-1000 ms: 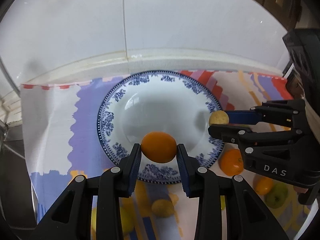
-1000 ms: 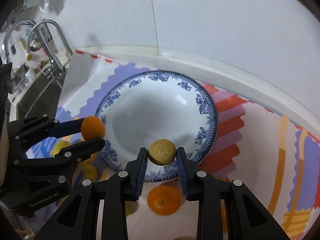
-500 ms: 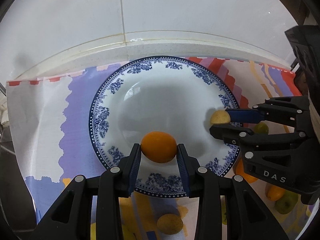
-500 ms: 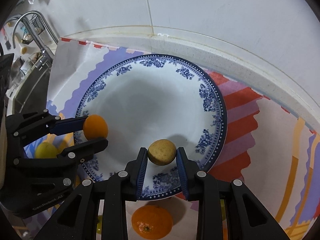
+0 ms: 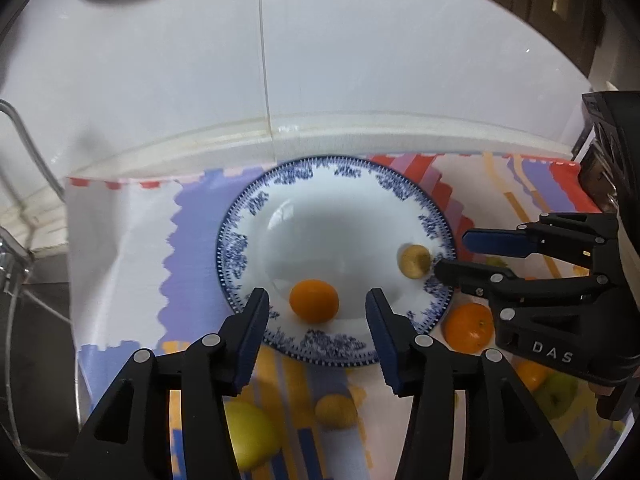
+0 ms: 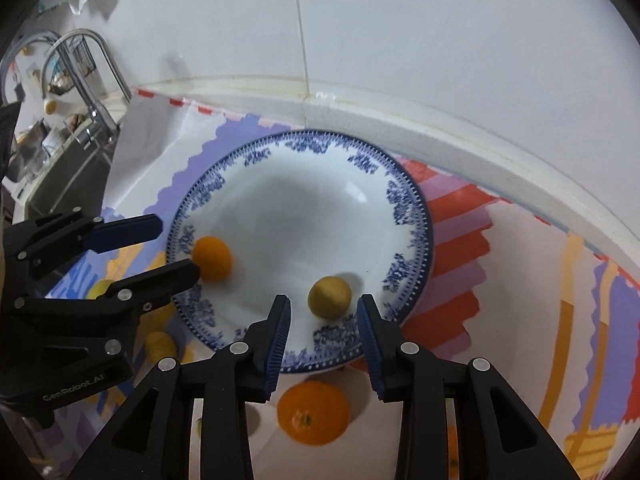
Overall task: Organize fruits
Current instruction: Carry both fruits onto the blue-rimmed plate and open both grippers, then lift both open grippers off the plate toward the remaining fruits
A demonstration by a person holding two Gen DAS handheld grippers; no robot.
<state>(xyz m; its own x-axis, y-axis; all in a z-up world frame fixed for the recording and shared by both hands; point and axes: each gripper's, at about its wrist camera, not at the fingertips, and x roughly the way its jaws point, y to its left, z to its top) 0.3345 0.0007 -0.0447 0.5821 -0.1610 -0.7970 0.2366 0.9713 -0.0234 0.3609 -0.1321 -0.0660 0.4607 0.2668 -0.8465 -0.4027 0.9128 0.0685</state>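
A blue-and-white patterned plate (image 5: pixel 248 240) (image 6: pixel 412 208) sits on a colourful cloth by the wall. A small orange fruit (image 5: pixel 314 301) (image 6: pixel 211 258) lies in it near the front left. A small yellow-brown fruit (image 5: pixel 414 261) (image 6: pixel 329 297) lies in it near the front right. My left gripper (image 5: pixel 316 312) (image 6: pixel 168 246) is open and empty, its fingers either side of the orange fruit. My right gripper (image 6: pixel 323 318) (image 5: pixel 452 254) is open and empty, just behind the yellow-brown fruit.
Loose fruit lies on the cloth (image 5: pixel 120 272) in front of the plate: a mandarin (image 6: pixel 313 411) (image 5: pixel 468 328), a yellow-green fruit (image 5: pixel 248 436), a small yellow one (image 5: pixel 336 412), a green apple (image 5: pixel 560 396). A sink with a tap (image 6: pixel 92 80) stands at the left.
Both grippers have opened and let go of their fruits, which now lie in the plate. Both grippers have drawn back a little from the plate.
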